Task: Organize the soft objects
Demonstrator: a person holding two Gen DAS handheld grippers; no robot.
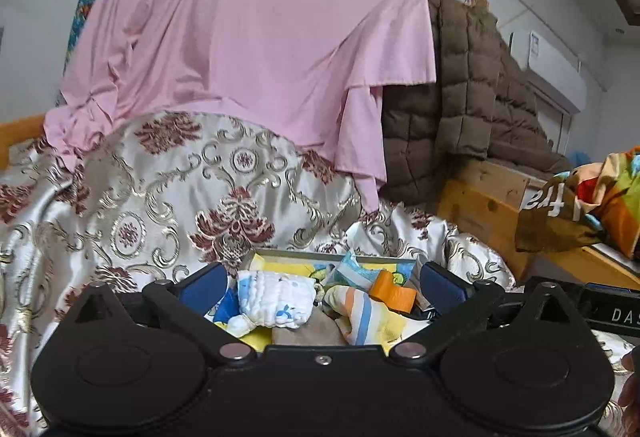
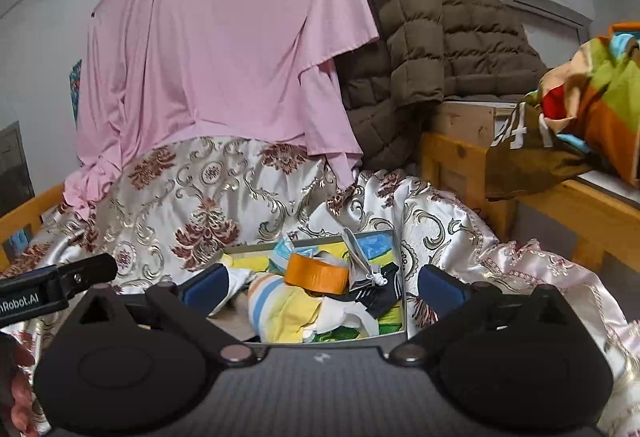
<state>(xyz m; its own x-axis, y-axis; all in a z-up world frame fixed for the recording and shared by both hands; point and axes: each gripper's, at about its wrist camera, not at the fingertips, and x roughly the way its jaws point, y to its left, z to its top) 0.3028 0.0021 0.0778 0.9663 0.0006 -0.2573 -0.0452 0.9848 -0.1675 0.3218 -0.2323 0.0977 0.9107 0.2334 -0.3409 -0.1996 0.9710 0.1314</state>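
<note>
We held both tongs, left (image 1: 320, 287) and right (image 2: 322, 287), released; the box (image 2: 396, 237) lay lower centre, straight ahead.

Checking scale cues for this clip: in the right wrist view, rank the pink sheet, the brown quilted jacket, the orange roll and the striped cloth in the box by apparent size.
1. pink sheet
2. brown quilted jacket
3. striped cloth
4. orange roll

The cloth and roll lie far nearer the camera, so their true size against the hanging items is unsure.
</note>
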